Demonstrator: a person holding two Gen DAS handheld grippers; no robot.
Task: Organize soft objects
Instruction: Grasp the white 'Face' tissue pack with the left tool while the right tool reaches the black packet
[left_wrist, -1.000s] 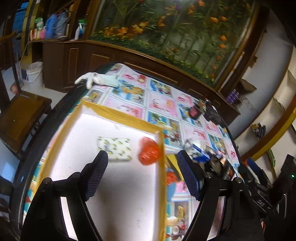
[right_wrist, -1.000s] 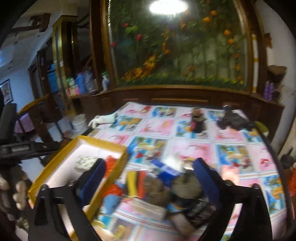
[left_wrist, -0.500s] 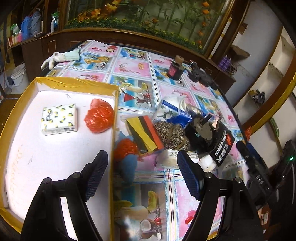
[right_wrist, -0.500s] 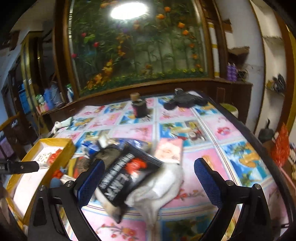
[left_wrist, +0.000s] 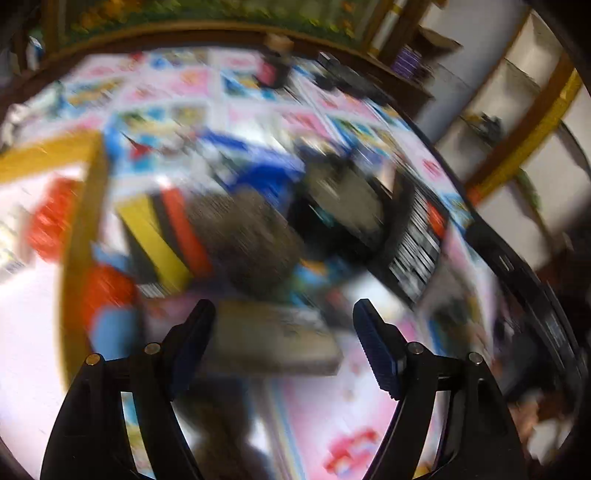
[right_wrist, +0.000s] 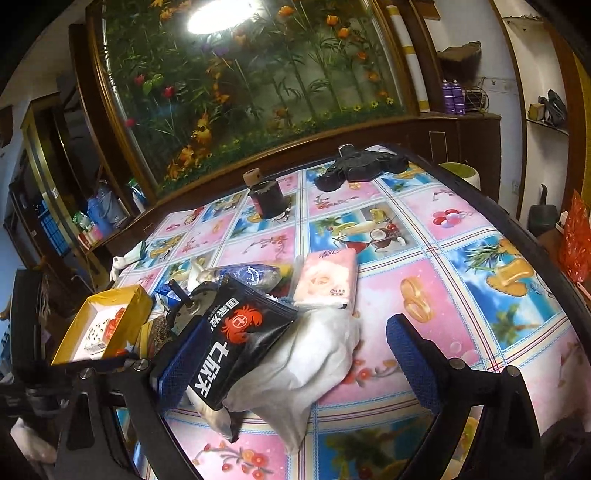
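Both grippers swung from yellow-rimmed white tray (right_wrist: 140, 301) onto clutter pile. Left gripper (left_wrist: 282, 345) wide, empty, over blurred grey flat packet (left_wrist: 273, 343). Right gripper (right_wrist: 291, 354) wide, straddling white soft pouch (right_wrist: 306, 365). Risk: black crab-print bag (right_wrist: 240, 339) overlaps pouch, may get pinched too.

Looks like a lived-in home, dining or living room. Round table (right_wrist: 461, 236) under a glossy cartoon-print tablecloth, centre of the right wrist view. Behind it, upper centre, a large built-in aquarium-style display (right_wrist: 251, 81) with artificial flowers and bamboo, framed in dark wood cabinetry (right_wrist: 443, 133). Upper right: white wall shelves (right_wrist: 546, 122) with odds and ends, two purple spray cans (right_wrist: 453, 96). Left edge: detergent bottles (right_wrist: 105, 212) on a low shelf. Left wrist view too blurred to add much.
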